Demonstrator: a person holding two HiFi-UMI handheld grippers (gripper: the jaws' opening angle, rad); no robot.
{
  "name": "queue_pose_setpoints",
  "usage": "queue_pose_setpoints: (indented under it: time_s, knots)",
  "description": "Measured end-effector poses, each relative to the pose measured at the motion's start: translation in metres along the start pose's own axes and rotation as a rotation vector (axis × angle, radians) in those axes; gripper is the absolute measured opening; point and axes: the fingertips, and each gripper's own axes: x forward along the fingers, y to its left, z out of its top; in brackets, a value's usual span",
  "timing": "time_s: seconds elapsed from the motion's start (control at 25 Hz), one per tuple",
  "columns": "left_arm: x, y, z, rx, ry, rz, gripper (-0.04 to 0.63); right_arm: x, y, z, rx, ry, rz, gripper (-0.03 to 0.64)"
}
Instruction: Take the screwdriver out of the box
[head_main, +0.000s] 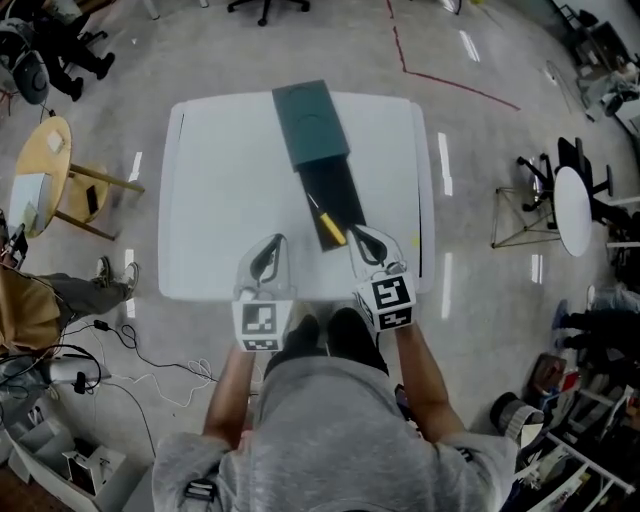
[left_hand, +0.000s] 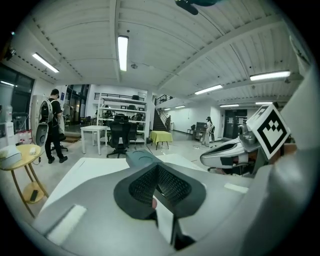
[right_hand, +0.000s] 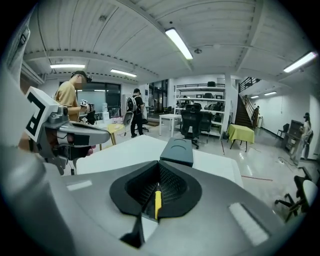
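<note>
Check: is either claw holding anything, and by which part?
Nothing: left claw and right claw are shut, empty; the yellow-handled screwdriver lies in the black tray.

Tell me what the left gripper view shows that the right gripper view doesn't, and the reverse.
Only the left gripper view: the right gripper, on its right side. Only the right gripper view: the left gripper and the yellow-handled screwdriver, seen past its own closed jaws. Both: the dark green box on the white table.
</note>
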Motion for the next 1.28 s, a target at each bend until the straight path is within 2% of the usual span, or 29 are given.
queue_pose_setpoints:
  time_s: [0.28, 0.52, 0.96, 1.28]
  knots:
    - [0.028, 0.008, -0.023, -0.018, 0.062, 0.016, 0.012, 0.041, -0.014, -0.025, -0.012, 0.116, 0.05, 0.005]
    - [0.05, 0.027, -0.056, -0.062, 0.138, 0.033, 0.012, 0.089, -0.008, -0.055, -0.046, 0.269, 0.119, 0.005]
    - [0.076, 0.031, -0.102, -0.099, 0.236, 0.03, 0.012, 0.125, -0.003, -0.102, -0.064, 0.446, 0.186, 0.006]
    - [0.088, 0.035, -0.109, -0.113, 0.254, 0.037, 0.012, 0.137, 0.004, -0.128, -0.041, 0.602, 0.258, 0.126]
